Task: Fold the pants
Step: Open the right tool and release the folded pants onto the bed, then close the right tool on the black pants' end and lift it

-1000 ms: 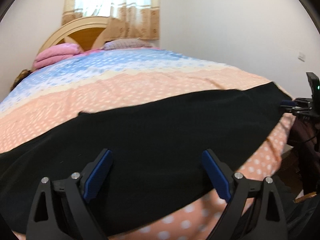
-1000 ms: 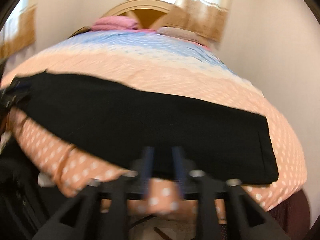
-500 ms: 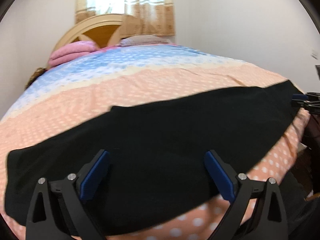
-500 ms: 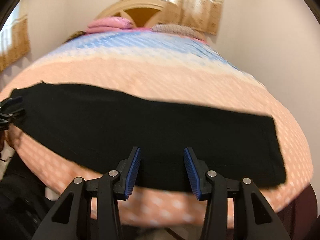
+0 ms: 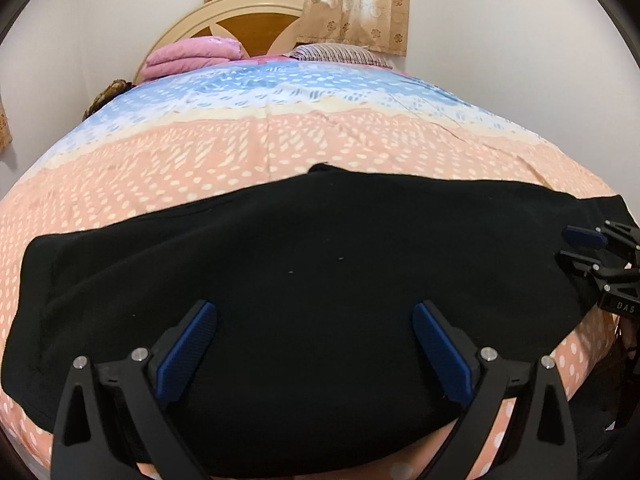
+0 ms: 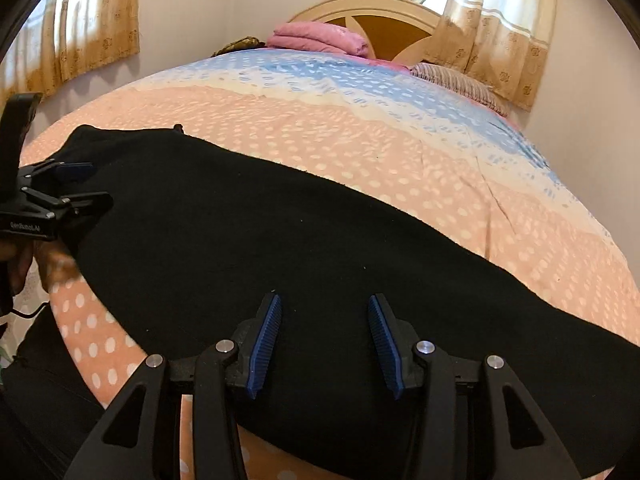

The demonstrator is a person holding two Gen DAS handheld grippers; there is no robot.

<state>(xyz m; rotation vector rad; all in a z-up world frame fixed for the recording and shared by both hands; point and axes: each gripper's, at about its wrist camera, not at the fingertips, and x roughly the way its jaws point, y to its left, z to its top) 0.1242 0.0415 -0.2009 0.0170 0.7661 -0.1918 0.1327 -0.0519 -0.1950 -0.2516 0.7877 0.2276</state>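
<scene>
Black pants [image 5: 304,272] lie flat in a long band across the near edge of the bed, also seen in the right wrist view [image 6: 280,248]. My left gripper [image 5: 314,344] is wide open just above the pants near the front edge, holding nothing. My right gripper [image 6: 324,340] is open, fingers apart over the pants, holding nothing. The right gripper also shows at the far right of the left wrist view [image 5: 592,248], at the pants' right end. The left gripper shows at the far left of the right wrist view [image 6: 64,188], at the pants' left end.
The bed [image 5: 280,148] has a peach, cream and blue dotted cover. A folded pink blanket [image 5: 192,54] and a striped pillow [image 5: 340,54] lie by the wooden headboard [image 5: 248,20]. Curtained windows and white walls stand behind. The bed's front edge drops off below the pants.
The right gripper has opened from nearly shut. Both grippers have shifted along the bed, the left view turning left to show the pants' left end. The pants lie still.
</scene>
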